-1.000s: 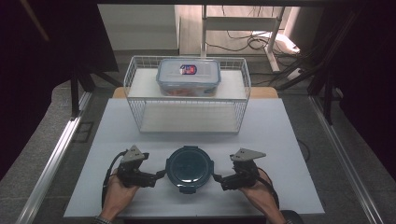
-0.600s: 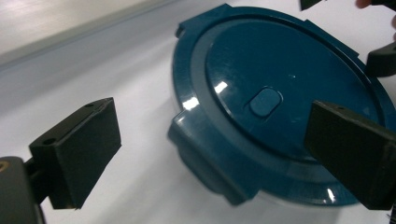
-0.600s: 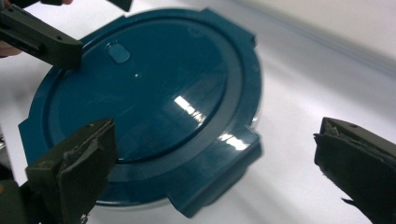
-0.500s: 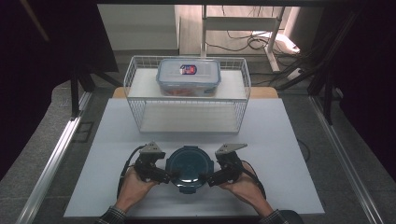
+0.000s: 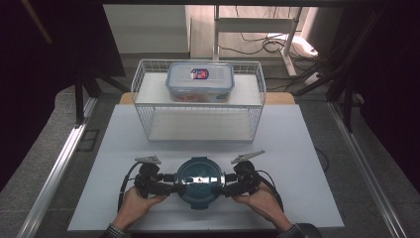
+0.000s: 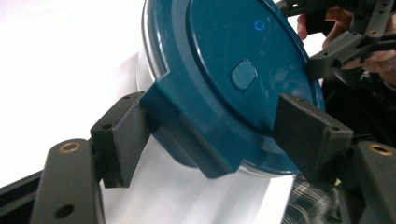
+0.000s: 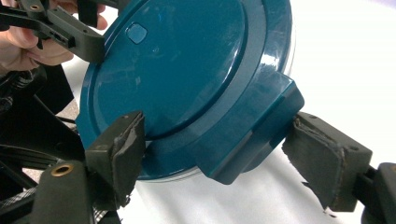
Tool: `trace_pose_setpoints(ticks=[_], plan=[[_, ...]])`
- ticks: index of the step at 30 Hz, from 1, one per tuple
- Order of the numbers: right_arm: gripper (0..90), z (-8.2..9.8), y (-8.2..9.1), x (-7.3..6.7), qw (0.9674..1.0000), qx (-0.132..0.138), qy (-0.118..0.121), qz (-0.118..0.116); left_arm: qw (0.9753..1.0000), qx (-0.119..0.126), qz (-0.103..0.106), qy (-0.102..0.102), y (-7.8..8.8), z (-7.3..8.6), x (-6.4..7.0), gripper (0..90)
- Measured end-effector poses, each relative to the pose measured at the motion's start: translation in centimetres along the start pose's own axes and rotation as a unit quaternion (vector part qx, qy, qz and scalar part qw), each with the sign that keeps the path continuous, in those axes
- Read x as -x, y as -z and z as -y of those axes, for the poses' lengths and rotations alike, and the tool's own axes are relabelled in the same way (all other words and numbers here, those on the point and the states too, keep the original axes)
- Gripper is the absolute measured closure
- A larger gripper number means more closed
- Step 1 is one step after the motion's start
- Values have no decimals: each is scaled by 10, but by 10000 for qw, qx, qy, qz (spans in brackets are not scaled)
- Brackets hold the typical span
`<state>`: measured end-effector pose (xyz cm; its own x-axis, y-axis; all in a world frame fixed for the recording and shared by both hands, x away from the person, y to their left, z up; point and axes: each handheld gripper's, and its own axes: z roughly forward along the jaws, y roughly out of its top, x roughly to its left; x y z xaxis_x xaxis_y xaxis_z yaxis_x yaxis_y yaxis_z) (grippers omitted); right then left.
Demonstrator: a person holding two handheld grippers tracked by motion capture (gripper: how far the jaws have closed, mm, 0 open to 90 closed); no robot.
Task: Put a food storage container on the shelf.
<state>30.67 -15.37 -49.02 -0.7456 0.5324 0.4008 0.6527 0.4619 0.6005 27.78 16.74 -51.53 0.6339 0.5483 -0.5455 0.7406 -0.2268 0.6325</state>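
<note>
**Two grippers close in on a round teal-lidded container**

A round container with a dark teal plastic lid sits on the white table, near the person's edge and midway between the two hands. The lid has clip tabs that jut from its rim, one toward each gripper, and a small rounded button near its middle.

The left gripper reaches in level from the container's left side. Its jaws have just been closing, and in the left gripper view the left clip tab lies between them: one pad touches or nearly touches the tab's side, while the other stands over the lid's edge. Whether the pads press on the lid cannot be told.

The right gripper comes in from the opposite side in mirror fashion. Its jaws have also just been closing. In the right gripper view the right clip tab sits between them, with a visible gap between the tab and the outer worn pad, and the inner pad lies at the lid's rim.

Farther back on the table stands a white wire basket. On its upper shelf rests a clear rectangular plastic box with a snap-on lid and a small label, well apart from the grippers.
</note>
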Motion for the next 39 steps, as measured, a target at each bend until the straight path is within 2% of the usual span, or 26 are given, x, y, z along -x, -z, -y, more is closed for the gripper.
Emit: trace_pose_setpoints(ticks=[1,7,11,15,19,21,26,29,32,33,36,39], plan=[[213,1,0,0,10000,-2,-13,-1,10000,-34,-24,-26,-1,1,1,271],[220,2,0,7,9995,14,-279,-135,9996,-31,151,225,-3,1,-6,262],[247,3,1,8,9994,41,-319,-159,9987,41,289,412,0,3,-10,332],[325,4,8,5,9997,74,-191,-163,9988,254,323,249,9,8,-5,422],[475,9,19,4,9989,247,-271,-280,9986,410,334,48,14,14,1,487],[506,13,23,5,9979,314,-422,-381,9984,489,264,-87,15,17,7,501],[538,19,26,2,9958,420,-688,-434,9975,660,175,-155,18,25,15,526],[534,22,26,3,9935,449,-903,-527,9974,678,101,-209,19,26,20,529],[537,25,22,9,9885,406,-1203,-821,9975,684,110,-131,19,29,19,529],[544,26,21,9,9878,414,-1218,-879,9975,690,132,-78,19,30,17,529],[546,25,21,6,9896,439,-1114,-795,9975,692,161,-3,20,31,15,528],[547,24,21,4,9890,476,-1157,-782,9967,759,240,180,19,34,10,525]])
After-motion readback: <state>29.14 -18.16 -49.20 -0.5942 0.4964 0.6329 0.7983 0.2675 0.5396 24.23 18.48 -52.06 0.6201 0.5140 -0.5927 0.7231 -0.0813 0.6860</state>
